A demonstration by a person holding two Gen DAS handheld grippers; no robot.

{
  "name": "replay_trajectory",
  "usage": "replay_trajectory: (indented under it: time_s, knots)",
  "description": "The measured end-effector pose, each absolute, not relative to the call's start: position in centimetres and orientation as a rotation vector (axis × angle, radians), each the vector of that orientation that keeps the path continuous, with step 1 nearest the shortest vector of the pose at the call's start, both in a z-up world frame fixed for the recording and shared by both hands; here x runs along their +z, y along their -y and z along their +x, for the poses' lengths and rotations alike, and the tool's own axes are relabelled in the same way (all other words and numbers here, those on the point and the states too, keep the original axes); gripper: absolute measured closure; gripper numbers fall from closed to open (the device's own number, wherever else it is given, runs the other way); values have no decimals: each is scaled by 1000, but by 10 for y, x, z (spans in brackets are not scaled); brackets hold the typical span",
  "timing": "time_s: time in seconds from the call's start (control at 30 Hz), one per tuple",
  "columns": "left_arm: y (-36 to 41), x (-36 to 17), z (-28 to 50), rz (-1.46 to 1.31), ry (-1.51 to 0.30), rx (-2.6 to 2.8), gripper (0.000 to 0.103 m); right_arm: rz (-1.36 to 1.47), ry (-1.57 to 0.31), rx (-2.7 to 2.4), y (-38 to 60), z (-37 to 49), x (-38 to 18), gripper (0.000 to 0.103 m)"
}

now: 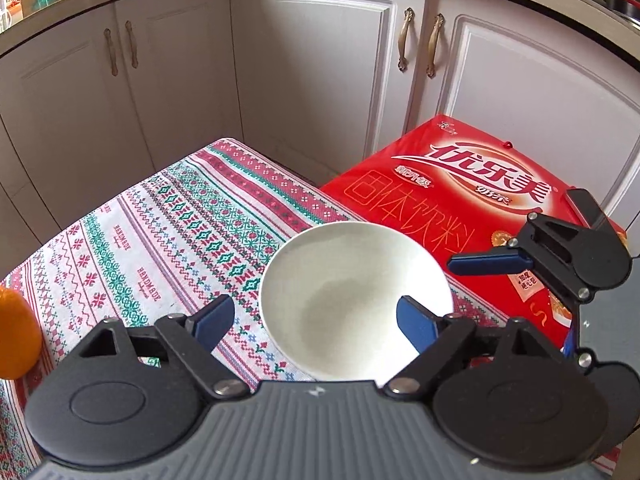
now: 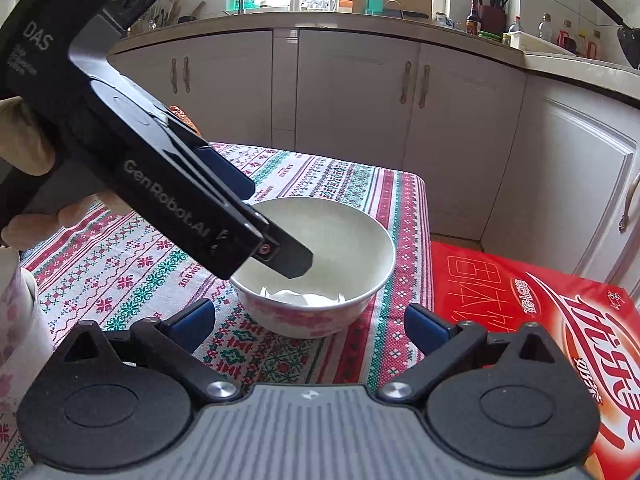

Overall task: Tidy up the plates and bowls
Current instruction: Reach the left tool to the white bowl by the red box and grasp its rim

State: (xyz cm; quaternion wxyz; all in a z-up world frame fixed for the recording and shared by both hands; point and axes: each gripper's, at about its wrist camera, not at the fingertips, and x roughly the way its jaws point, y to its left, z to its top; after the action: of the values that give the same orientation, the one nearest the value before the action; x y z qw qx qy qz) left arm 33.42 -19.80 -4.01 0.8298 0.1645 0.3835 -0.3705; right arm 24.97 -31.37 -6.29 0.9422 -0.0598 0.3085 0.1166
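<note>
A white bowl [image 1: 352,280] with a pink flower pattern on its outside [image 2: 352,248] stands on the patterned tablecloth [image 1: 160,240] near the table's right edge. My left gripper [image 1: 316,320] is open and straddles the bowl's wall. One blue pad hangs inside the bowl and the other stays outside its rim, and neither presses on it. In the right wrist view the left gripper [image 2: 280,224] slants down from the upper left into the bowl. My right gripper [image 2: 312,322] is open and empty, just short of the bowl's near side; one of its fingers [image 1: 488,263] shows at the right.
A red drink carton [image 1: 460,184] [image 2: 520,300] lies right of the table. An orange [image 1: 16,332] sits at the left edge of the cloth. A flowered cup [image 2: 16,320] stands at the near left. White cabinets [image 1: 320,80] close off the back. A hand [image 2: 28,140] holds the left gripper.
</note>
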Motion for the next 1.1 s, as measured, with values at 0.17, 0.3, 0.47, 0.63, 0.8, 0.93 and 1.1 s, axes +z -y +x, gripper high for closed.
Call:
replay_trajectory:
  time_s: [0.17,0.3,0.47,0.63,0.8,0.93,1.1]
  knots:
    - [202,-45,344,331,-833,-795,24,-135,-625,250,313,258,-65,7]
    - [203,-47,350,311,-845,-799,30,-138,-627,265,313,261,-66,17]
    - [204,-49,356,294,-863,-814,34,-140,-626,273,313,262,-66,17]
    - [206,-51,358,293,-880,-834,39,-140,-626,276,313,261,-66,17]
    - [207,-50,359,287,-886,-845,39,-139,-628,276,314,263,-66,17]
    - [207,-49,358,294,-888,-845,39,-140,-634,277,313,263,-65,17]
    - [206,-45,352,314,-884,-840,39,-140,-639,284,311,260,-60,17]
